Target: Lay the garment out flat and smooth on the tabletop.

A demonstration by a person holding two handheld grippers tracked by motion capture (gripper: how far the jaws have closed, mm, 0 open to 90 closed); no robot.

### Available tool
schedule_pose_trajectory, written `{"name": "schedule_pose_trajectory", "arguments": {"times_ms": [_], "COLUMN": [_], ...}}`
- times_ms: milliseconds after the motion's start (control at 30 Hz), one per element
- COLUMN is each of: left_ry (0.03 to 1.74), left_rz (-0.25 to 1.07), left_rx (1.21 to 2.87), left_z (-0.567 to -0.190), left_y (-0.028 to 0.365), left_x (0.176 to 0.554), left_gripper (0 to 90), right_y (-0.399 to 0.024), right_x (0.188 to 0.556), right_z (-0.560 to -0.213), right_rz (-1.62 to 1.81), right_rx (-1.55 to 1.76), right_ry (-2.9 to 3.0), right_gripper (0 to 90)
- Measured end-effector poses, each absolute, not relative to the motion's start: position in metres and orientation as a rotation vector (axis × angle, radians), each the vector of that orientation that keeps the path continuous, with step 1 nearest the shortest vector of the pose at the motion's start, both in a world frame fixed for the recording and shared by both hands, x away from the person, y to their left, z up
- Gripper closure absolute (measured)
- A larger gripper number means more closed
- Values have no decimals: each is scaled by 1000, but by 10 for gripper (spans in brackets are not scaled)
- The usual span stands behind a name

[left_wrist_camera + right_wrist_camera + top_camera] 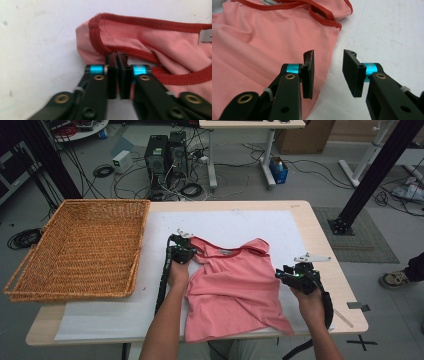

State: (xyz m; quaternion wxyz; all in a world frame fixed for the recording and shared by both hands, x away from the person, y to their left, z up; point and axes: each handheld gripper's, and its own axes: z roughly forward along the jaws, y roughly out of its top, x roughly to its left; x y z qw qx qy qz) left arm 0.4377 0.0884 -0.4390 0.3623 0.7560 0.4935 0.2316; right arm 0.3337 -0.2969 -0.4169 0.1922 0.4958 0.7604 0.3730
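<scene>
The shirt (235,285) lay on the table (320,235), right of the basket (80,250). The left gripper (186,251) sat at the shirt's left shoulder, the right gripper (281,276) just beside its right edge.

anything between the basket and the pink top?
Only bare white mat, with the left claw at the top's near corner. The high view shows it; the basket sits at the table's left end.
</scene>
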Motion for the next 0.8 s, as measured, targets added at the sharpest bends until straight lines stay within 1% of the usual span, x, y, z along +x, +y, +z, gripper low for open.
{"name": "schedule_pose_trajectory", "arguments": {"times_ms": [100, 167, 233, 300, 367, 400, 433, 467, 567, 600, 633, 667, 767, 800], "left_ry": [1260, 1276, 1285, 1314, 1329, 1334, 1336, 1330, 1292, 1284, 1281, 1276, 1263, 1258], "left_rz": [668, 682, 704, 682, 650, 633, 620, 620, 630, 635, 630, 630, 622, 628], "left_rx": [1809, 1755, 1667, 1677, 1691, 1683, 1686, 1695, 1745, 1745, 1742, 1742, 1732, 1737], "left_z": [-426, -417, -413, -419, -425, -426, -426, -425, -422, -421, -420, -419, -418, -418], "left_y": [97, 102, 104, 104, 104, 102, 101, 99, 95, 96, 97, 99, 106, 109], "left_x": [441, 447, 449, 452, 454, 454, 454, 453, 448, 445, 443, 440, 431, 427], "left_gripper": [889, 889, 889, 888, 883, 819, 690, 633, 555, 540, 527, 524, 512, 512], "right_y": [-299, -300, -300, -297, -289, -285, -280, -275, -260, -255, -251, -247, -241, -240], "right_x": [342, 351, 358, 368, 380, 385, 391, 395, 411, 415, 419, 421, 429, 431], "right_z": [-416, -415, -414, -415, -418, -420, -420, -422, -430, -432, -435, -437, -445, -443], "right_rz": [1052, 1053, 1055, 1073, 1051, 1039, 1015, 999, 922, 899, 883, 877, 827, 827], "right_rx": [1384, 1387, 1396, 1388, 1365, 1340, 1333, 1303, 1233, 1217, 1195, 1155, 1120, 1123], "right_ry": [2123, 2098, 2060, 2048, 2074, 2084, 2094, 2090, 2140, 2166, 2186, 2185, 2228, 2228], "right_gripper": [625, 625, 625, 621, 588, 575, 554, 548, 544, 571, 624, 655, 801, 825]}}
